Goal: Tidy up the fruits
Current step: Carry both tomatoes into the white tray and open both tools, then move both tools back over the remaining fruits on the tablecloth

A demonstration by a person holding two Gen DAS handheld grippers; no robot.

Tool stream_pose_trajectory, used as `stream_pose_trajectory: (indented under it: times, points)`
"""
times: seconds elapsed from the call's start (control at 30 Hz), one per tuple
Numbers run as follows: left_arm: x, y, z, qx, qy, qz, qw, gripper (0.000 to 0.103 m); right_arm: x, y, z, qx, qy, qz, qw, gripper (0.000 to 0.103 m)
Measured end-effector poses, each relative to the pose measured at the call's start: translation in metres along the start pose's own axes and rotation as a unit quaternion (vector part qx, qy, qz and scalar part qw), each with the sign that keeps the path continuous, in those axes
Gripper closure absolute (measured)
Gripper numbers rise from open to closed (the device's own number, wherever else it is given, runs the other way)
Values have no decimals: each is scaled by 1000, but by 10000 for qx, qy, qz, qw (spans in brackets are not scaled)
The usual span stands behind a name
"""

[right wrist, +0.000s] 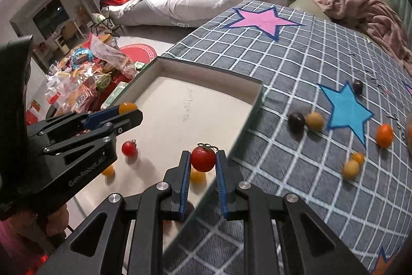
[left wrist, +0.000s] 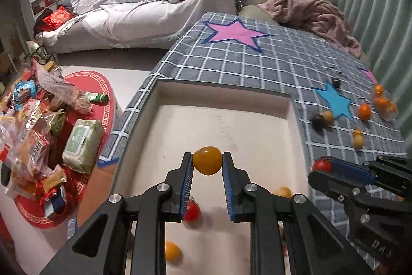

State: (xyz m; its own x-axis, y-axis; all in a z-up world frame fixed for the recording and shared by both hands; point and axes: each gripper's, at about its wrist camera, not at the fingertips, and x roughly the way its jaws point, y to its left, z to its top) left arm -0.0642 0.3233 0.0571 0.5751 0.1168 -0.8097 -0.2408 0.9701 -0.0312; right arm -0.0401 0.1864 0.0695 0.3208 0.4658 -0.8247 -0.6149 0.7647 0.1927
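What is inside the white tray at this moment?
Loose in the white tray: a red tomato and two yellow tomatoes. The near part is hidden by the right gripper, shut on a red one.

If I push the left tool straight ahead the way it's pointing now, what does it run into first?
Probably the far wall of the white tray. The left tool, shut on a yellow tomato, points across bare tray floor with nothing nearer visible; its height above the floor is unclear.

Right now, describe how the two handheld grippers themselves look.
Both are matte black plastic frames with triangular cut-outs and silver round bolts. Each finger carries a ribbed blue pad. The left gripper bears pale lettering, seemingly "Gen Robot.AI"; the right gripper shows embossed letters I cannot read. No cables are visible.
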Motion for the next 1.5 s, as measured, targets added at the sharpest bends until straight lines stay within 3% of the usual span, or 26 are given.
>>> stream_pose_trajectory:
  times: [0.27,0.73,0.97,1.0,1.07,1.13,1.17,1.2,1.5]
  points:
    - [32,4,10,19,299,307,9991,79,33,-1,17,-21,202,-44,9998,82]
    - [56,2,10,43,674,453,9967,79,58,7,16,-437,426,-370,9975,81]
    - [58,4,6,86,807,502,9954,77,51,12,16,-495,314,-410,9974,53]
    - [57,5,5,79,815,491,9954,72,48,10,16,-444,288,-319,9981,51]
    - [54,9,5,-2,731,622,9954,23,42,8,16,-381,226,-282,9986,46]
    - [46,13,4,-148,509,699,9961,20,33,6,15,-331,112,-212,9992,30]
    - [45,14,4,-171,518,672,9963,20,27,4,15,-298,39,-371,9989,17]
    - [45,14,5,-176,556,611,9964,20,24,3,15,-301,3,-433,9986,12]
    - [21,-25,1,261,370,448,9980,20,-11,-49,-15,341,-172,-564,9977,12]
